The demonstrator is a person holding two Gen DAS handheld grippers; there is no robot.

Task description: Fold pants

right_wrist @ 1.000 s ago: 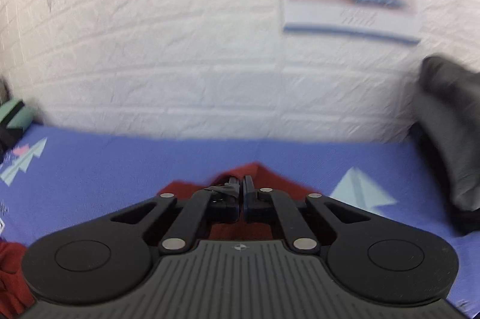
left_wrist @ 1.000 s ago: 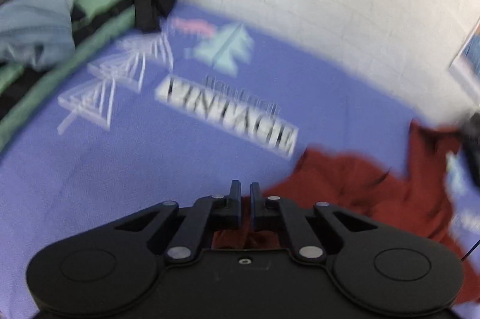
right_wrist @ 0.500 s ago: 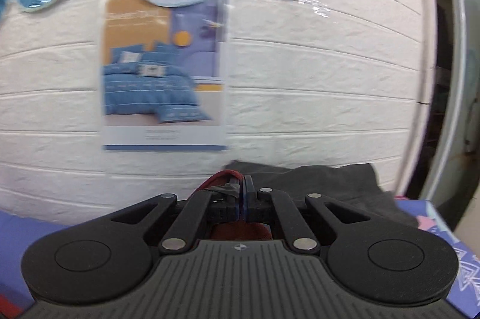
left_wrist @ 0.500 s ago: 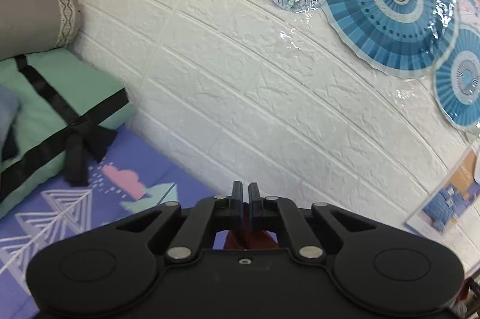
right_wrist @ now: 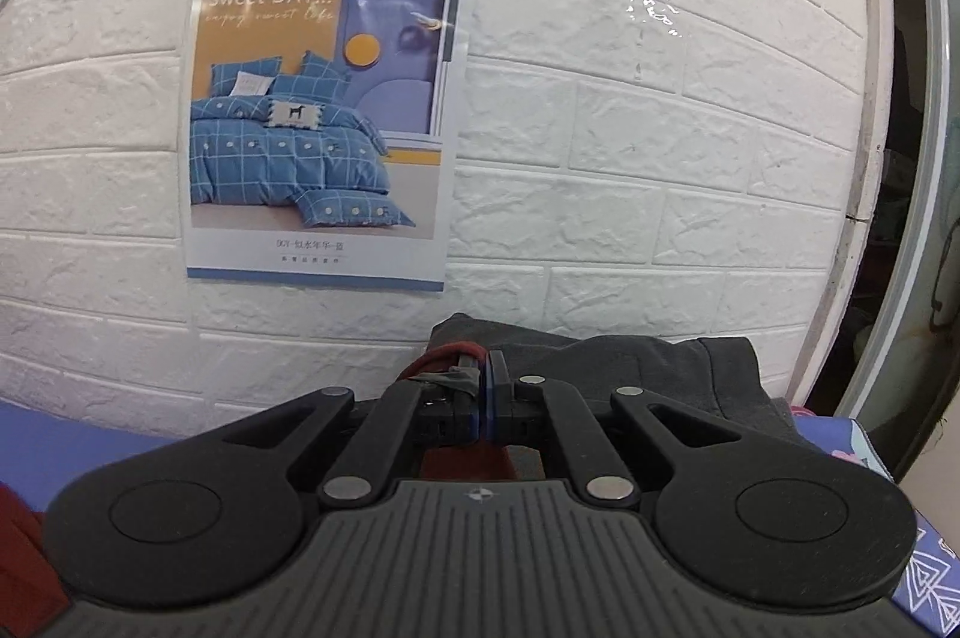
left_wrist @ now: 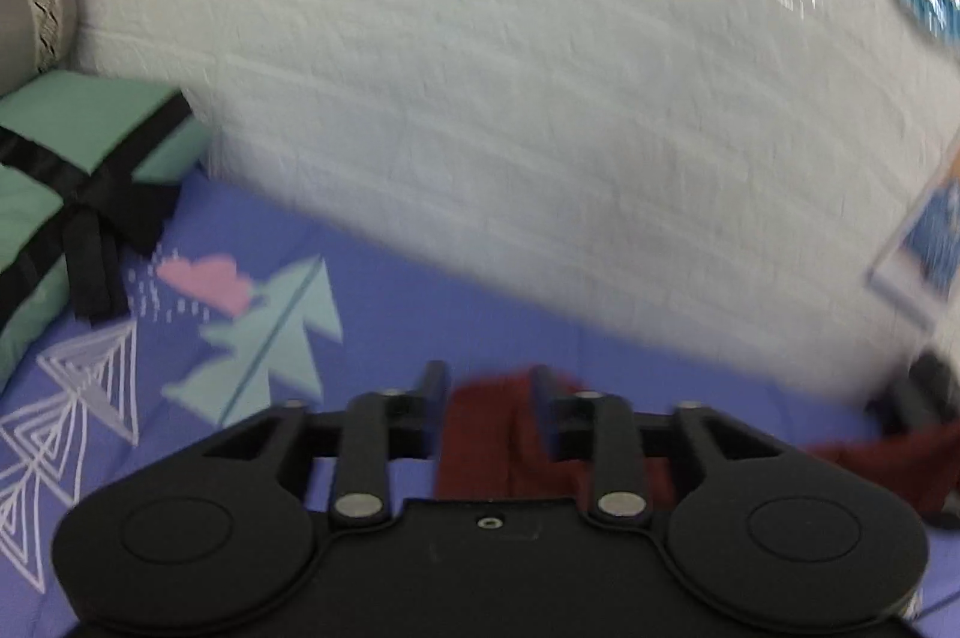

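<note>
The dark red pants [left_wrist: 486,434] lie on the purple printed bed sheet [left_wrist: 384,320]. In the left wrist view my left gripper [left_wrist: 487,386] is open, its fingers apart on either side of a red fabric edge below. More red cloth [left_wrist: 888,464] trails off to the right. In the right wrist view my right gripper [right_wrist: 485,368] is shut on an edge of the red pants [right_wrist: 441,357], held up facing the wall. More red fabric [right_wrist: 21,554] shows at the lower left.
A white brick wall [right_wrist: 630,194] runs along the bed with a bedding poster [right_wrist: 318,128] and paper fans. A dark grey folded garment [right_wrist: 654,368] lies by the wall. A green bundle with black straps [left_wrist: 66,170] and a grey bolster [left_wrist: 30,20] lie at the left.
My left gripper has opened and dropped toward the bed, letting go of the red fabric. My right gripper stays shut on the pants and has moved little in the last half second.
</note>
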